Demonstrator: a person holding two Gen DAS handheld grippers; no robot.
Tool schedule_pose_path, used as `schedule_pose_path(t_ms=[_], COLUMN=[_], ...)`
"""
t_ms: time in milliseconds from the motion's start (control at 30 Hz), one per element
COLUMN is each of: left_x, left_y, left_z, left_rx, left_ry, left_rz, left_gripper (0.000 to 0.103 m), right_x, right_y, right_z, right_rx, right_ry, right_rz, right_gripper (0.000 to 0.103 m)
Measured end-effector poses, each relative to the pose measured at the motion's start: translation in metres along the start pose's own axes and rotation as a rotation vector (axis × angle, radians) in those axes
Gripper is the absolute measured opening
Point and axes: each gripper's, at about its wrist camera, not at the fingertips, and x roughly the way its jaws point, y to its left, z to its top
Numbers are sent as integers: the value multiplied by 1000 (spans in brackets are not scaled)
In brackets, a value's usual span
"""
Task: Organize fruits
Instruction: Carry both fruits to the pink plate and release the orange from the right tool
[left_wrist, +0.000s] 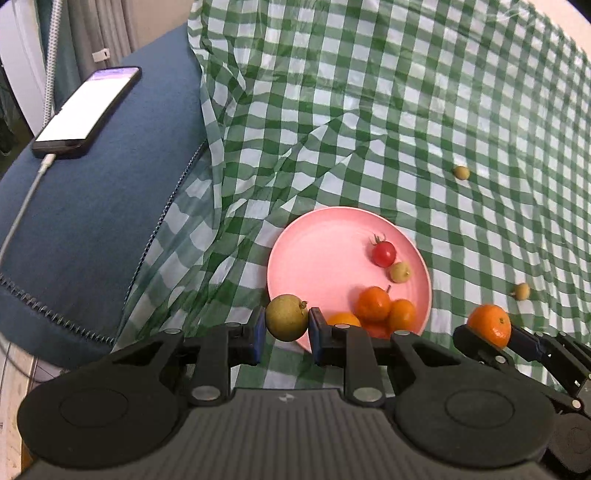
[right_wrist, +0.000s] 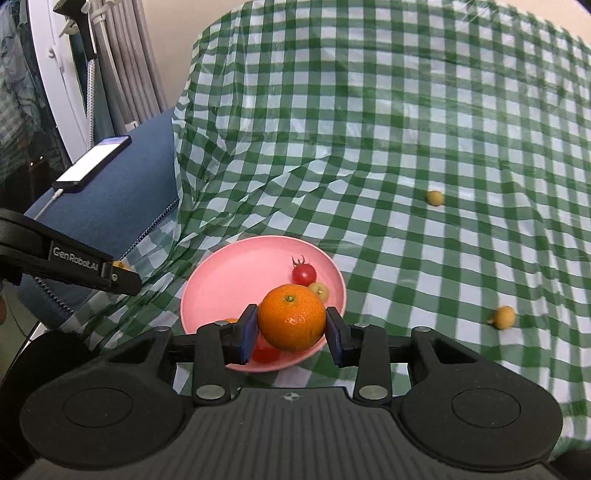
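Two claws come in over the near rim of the pink plate (left_wrist: 314, 236), each clenched on one fruit. The left claw (left_wrist: 286, 325) grips a round yellow-green fruit (left_wrist: 286, 316) between its blue pads, its stub of stem pointing toward the plate; it hangs at the plate's near-left edge, partly over the rim and partly over the cloth. The right claw (right_wrist: 291, 326) holds a mandarin (right_wrist: 291, 318), stem scar up, and in its own view sits over the near half of the plate. Of the two, the right looks the better placed to let go, since its fruit is already above the plate floor, while the left likely needs to travel a little farther inward, toward the far right.

Inside the plate, the near right side is crowded by a cluster of mandarins (left_wrist: 384, 308); beyond them lie a small pale fruit (left_wrist: 400, 272) and a cherry tomato (left_wrist: 383, 253), close together. The left and far-left part of the plate floor is bare, so that is the open room for both drops; a round fruit released near the shallow rim could roll off.

Farther out on the green checked cloth (left_wrist: 369, 110), two small yellowish fruits remain, one to the right (left_wrist: 521, 291) and one well beyond (left_wrist: 461, 172). A phone (left_wrist: 86, 110) lies on the blue cushion (left_wrist: 92, 229) at far left.
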Motion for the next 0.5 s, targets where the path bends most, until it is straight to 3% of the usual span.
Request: schedule_pose_path(t_ms=[500], left_x=[90], left_y=[-9], left_z=[26], left_rx=[66], left_ry=[115], left_rz=[40], left_gripper=[27], right_x=[97], right_y=[1], right_z=[17], right_rx=[-27], right_ry=[131], right_rz=[-1], right_gripper=[40])
